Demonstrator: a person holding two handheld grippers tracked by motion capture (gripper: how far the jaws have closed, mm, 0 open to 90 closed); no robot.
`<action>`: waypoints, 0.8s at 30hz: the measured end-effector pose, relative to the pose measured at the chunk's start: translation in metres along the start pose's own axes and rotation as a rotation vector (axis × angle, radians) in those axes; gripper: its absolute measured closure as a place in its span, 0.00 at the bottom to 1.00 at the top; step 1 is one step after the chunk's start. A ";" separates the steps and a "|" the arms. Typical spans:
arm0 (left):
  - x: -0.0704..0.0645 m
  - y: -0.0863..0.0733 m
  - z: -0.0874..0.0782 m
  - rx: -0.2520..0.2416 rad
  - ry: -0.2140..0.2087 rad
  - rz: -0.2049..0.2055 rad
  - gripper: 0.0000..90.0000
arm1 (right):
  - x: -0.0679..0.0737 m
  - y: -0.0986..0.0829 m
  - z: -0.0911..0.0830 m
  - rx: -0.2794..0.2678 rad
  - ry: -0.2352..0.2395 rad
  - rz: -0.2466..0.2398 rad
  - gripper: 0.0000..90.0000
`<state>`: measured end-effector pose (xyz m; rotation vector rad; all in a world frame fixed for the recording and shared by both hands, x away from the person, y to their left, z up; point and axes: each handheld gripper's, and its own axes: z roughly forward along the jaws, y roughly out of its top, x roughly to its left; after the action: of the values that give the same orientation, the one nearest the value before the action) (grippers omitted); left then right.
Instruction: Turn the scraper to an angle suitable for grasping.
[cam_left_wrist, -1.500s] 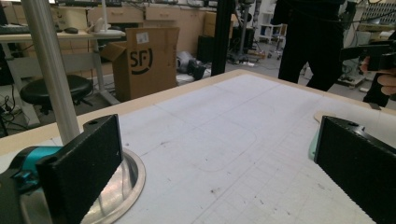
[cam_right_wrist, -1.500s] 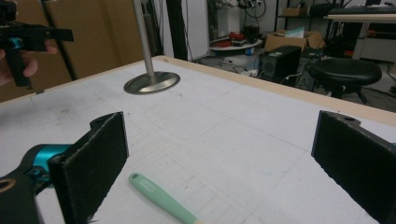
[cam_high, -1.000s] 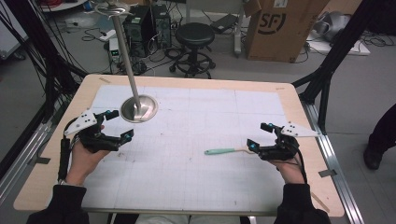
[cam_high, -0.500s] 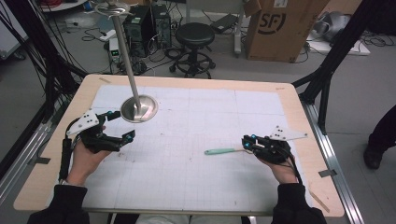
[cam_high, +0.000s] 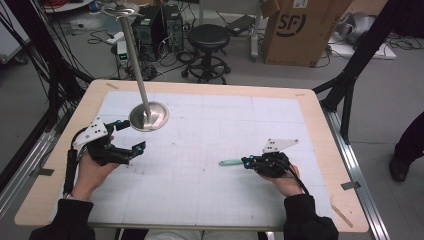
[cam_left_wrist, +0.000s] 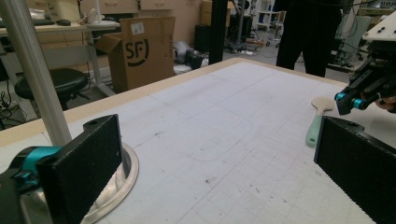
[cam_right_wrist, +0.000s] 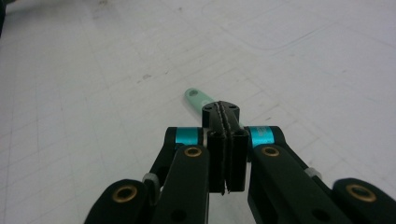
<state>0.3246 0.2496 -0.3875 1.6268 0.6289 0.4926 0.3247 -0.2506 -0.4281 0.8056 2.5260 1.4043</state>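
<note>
Meanwhile, right tongs (cam_high: 248, 162) pressed together over the handle of a mint-green spatula (cam_high: 230, 162), jaws seen touching in the right gripper view (cam_right_wrist: 225, 140), green handle end (cam_right_wrist: 195, 97) poking out beyond them toward 12 o'clock. Spatula lying flat on the bench (cam_high: 210, 130) at about 4 o'clock from its middle, handle aimed toward 9 o'clock. Right hand (cam_high: 285, 181) low on the bench behind the tongs, wrist turned inward. Left tongs (cam_high: 129, 135) spread wide and empty, jaws well apart in the left gripper view (cam_left_wrist: 215, 163), just beside a round metal stand base (cam_high: 149, 116). Left hand (cam_high: 92, 167) resting at about 8 o'clock, forearm angled up toward 1 o'clock.
</note>
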 end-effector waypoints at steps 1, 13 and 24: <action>0.000 0.000 0.000 0.002 0.001 -0.001 0.02 | 0.000 0.000 0.000 0.000 0.000 0.000 1.00; 0.000 -0.003 0.001 0.015 0.001 -0.002 0.02 | 0.003 0.006 0.028 0.068 0.049 -0.034 1.00; -0.001 -0.005 0.000 0.025 0.004 -0.002 0.02 | 0.004 0.008 0.041 0.097 0.056 -0.049 1.00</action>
<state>0.3236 0.2491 -0.3921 1.6491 0.6423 0.4879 0.3394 -0.2150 -0.4439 0.7245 2.6550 1.3172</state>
